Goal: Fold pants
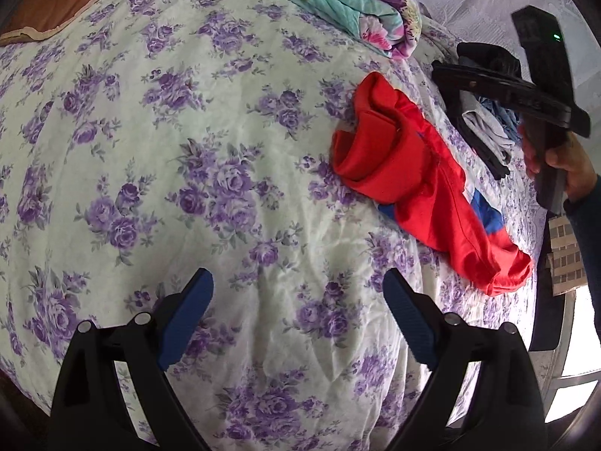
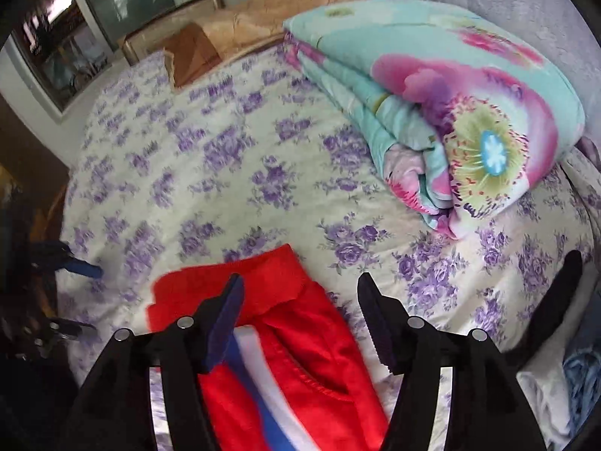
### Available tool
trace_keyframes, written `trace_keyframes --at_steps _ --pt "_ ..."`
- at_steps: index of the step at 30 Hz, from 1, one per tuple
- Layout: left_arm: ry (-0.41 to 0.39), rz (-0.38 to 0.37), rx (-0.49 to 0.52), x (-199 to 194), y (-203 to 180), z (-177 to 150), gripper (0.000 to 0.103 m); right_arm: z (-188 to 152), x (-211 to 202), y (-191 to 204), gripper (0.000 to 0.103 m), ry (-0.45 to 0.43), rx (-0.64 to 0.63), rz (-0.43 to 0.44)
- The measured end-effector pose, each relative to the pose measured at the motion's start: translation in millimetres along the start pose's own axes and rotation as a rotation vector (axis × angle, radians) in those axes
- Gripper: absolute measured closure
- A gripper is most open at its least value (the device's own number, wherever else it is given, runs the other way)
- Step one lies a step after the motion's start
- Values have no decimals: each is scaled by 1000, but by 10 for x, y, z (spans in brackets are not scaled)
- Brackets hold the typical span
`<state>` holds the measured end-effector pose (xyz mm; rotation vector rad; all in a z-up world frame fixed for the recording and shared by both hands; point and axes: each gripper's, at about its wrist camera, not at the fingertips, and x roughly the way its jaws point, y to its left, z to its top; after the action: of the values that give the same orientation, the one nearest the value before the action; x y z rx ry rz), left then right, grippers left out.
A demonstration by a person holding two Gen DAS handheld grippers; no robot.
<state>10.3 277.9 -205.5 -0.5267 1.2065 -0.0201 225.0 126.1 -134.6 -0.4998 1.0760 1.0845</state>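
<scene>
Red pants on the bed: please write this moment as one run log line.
red pants: crumpled, unfolded, on bed sheet | left gripper: open, empty | right gripper: open, above pants | step: grasp not yet done

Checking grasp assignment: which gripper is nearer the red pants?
Right. The right gripper hangs open directly above the red pants, apparently not touching. The left gripper is open over bare floral bedsheet, the pants off to its right.

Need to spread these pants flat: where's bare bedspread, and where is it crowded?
Free: the wide bedspread left of the red pants, from the open left hand-held gripper up to the folded quilt. Crowded: right of the pants, grey and blue clothes beside the right hand-held gripper.
</scene>
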Motion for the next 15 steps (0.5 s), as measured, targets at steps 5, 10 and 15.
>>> trace_keyframes --at_steps 5,10,15 --pt "-3 -6 36 2 -120 27 14 -431 19 49 36 -27 291 394" --pt "7 0 72 -21 -265 38 14 -932 449 574 36 159 332 495" --pt "-2 -5 102 -102 -344 -17 13 -1201 -540 341 26 -131 322 232"
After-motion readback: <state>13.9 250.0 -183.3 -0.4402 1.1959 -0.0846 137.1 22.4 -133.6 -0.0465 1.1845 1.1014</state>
